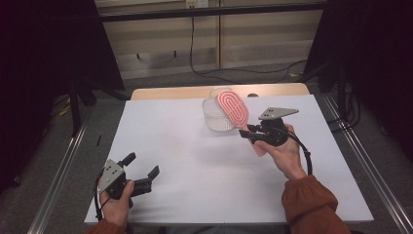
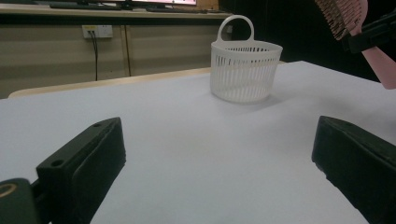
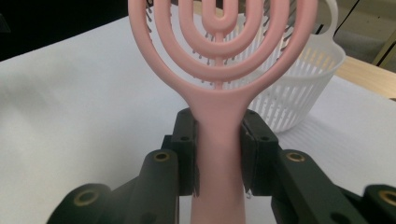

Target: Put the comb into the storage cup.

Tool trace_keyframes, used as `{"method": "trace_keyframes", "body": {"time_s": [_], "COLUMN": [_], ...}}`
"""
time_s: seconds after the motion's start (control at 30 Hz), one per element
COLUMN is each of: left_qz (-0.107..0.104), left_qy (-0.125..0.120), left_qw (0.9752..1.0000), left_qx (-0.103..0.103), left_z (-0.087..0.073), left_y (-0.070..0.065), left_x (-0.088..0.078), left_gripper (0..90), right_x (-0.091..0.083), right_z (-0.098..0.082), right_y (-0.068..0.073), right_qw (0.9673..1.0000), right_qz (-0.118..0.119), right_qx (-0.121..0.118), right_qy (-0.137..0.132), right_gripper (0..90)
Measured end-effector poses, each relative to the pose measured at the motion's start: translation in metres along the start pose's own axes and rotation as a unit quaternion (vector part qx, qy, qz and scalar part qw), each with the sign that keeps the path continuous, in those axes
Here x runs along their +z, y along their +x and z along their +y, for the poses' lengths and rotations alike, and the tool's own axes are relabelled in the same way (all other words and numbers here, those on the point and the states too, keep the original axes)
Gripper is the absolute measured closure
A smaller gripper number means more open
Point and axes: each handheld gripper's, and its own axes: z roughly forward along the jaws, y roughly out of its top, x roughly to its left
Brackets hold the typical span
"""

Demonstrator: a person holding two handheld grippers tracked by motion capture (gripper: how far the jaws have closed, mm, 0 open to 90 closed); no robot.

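Gripper work first, taking the white slotted basket [image 1: 216, 113] as my landmark, which stands at the far side of the white table [image 1: 195, 161], past its middle. My left gripper [image 1: 142, 170] sits well to the near left of the basket, close to the table's near left corner, held low in my left hand [image 1: 117, 204]. Its jaws are spread wide with nothing between them; in the left gripper view they stand at the two lower corners with bare table between, and the basket [image 2: 244, 70] rises beyond them, its loop handle upright at the back rim.

Just right of the basket, my right gripper [image 1: 247, 131] is held above the table in my right hand [image 1: 280, 151], an orange sleeve [image 1: 311, 204] behind it. Its jaws are clamped on the handle of a pink vented hairbrush [image 1: 233, 108]. In the high view the brush head tilts up and left, overlapping the basket's right rim; whether it touches the rim I cannot tell. In the right gripper view the brush [image 3: 219, 70] stands upright between my jaws, its ringed oval head in front of the basket [image 3: 299, 93]. In the left gripper view the bristles [image 2: 338, 16] show on the underside of the head, up at the right of the basket.
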Motion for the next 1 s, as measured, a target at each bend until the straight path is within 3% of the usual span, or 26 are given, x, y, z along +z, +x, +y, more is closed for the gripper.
{"method": "trace_keyframes", "body": {"time_s": [0.63, 1.0], "left_qz": [-0.001, -0.001], "left_qy": [-0.001, -0.001], "left_qw": [1.0, 1.0], "left_qx": [0.002, 0.002], "left_z": [0.0, 0.0], "left_y": [0.0, 0.0], "left_x": [0.0, 0.0], "left_gripper": [2.7, 2.7], "right_x": [0.001, 0.004], "right_z": [0.007, 0.017], "right_y": [-0.003, -0.005], "right_qw": [0.9976, 0.9941], "right_qz": [0.001, 0.008], "right_qx": [0.0, -0.004], "right_qy": [-0.069, -0.108], "right_gripper": [70.3, 70.3]}}
